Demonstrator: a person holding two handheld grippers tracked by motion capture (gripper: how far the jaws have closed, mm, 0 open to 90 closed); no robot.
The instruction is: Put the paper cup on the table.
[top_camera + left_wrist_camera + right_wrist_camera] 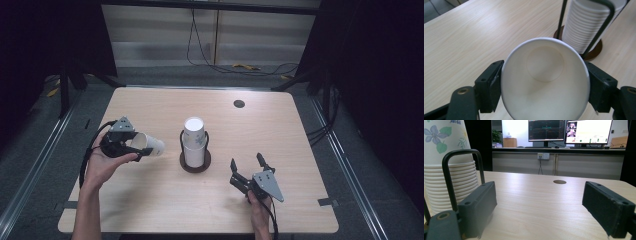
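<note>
Your left gripper (131, 145) has a single paper cup (148, 144) clamped between its fingers (489, 86), lying on its side with the base pointing toward the stack (194, 142) in the wire holder (195, 161) at mid-counter. The pads press the cup wall from both sides, just below the rim, and the rim is squeezed slightly oval. The cup is off the counter (150, 195) and to the left of the holder, well apart from it.

Your right gripper (248, 166) sits low on the counter to the right of the holder, its fingers (477, 206) spread wide with nothing between them.

By the look of it, you are mid-carry with one cup, either fresh off the stack or about to go back on. Either way the next move calls for turning the wrist so the cup stands square before you set it down or nest it, and a light grip, since the wall is already bending.

The left gripper view looks straight into the cup's mouth, showing it empty and dented, which the high view cannot. The right gripper view shows the flower print on the top cup and the ribbed rims stacked beneath. The high view alone gives the spacing of both grippers about the holder.
</note>
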